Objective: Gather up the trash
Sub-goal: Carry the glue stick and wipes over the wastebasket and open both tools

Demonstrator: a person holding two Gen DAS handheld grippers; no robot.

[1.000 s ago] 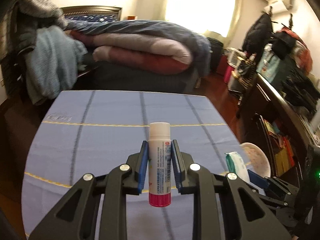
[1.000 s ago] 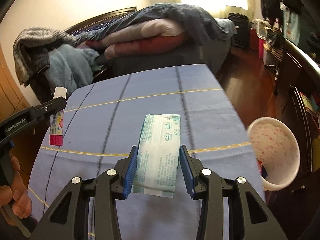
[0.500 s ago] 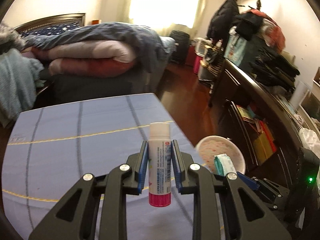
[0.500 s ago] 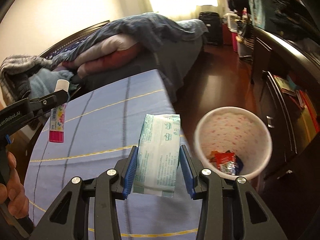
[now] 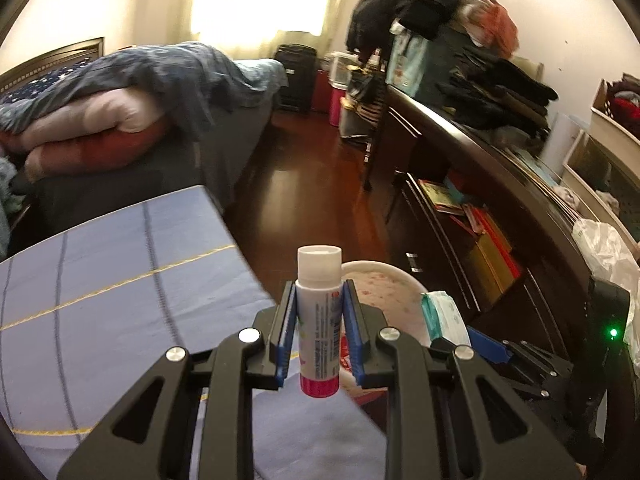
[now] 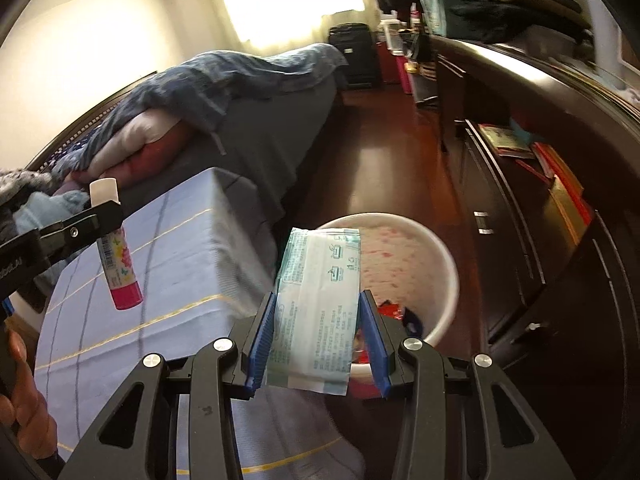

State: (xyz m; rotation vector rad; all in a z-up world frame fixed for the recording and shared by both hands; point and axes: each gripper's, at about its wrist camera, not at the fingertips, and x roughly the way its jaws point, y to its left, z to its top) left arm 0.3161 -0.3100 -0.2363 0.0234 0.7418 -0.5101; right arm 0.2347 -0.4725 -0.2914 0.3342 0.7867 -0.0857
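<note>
My left gripper [image 5: 319,336] is shut on an upright glue stick [image 5: 319,320] with a white cap and pink base, held in the air near the table's right edge. The stick also shows in the right wrist view [image 6: 116,252]. My right gripper [image 6: 318,336] is shut on a pale green wipes packet [image 6: 316,308], also seen in the left wrist view [image 5: 444,316]. The packet hangs over the near rim of a white, pink-speckled waste bin [image 6: 444,272] on the floor; the bin [image 5: 384,288] holds red and blue wrappers [image 6: 396,312].
The table with a blue striped cloth [image 5: 112,296] lies to the left. A bed with piled quilts [image 5: 132,104] stands behind it. A dark cabinet with books [image 5: 480,216] runs along the right. Dark wood floor [image 5: 320,176] lies between.
Both grippers have swung right, off the table and toward the bin. The wipes packet is now over the bin's near rim. Both grips are unchanged.
</note>
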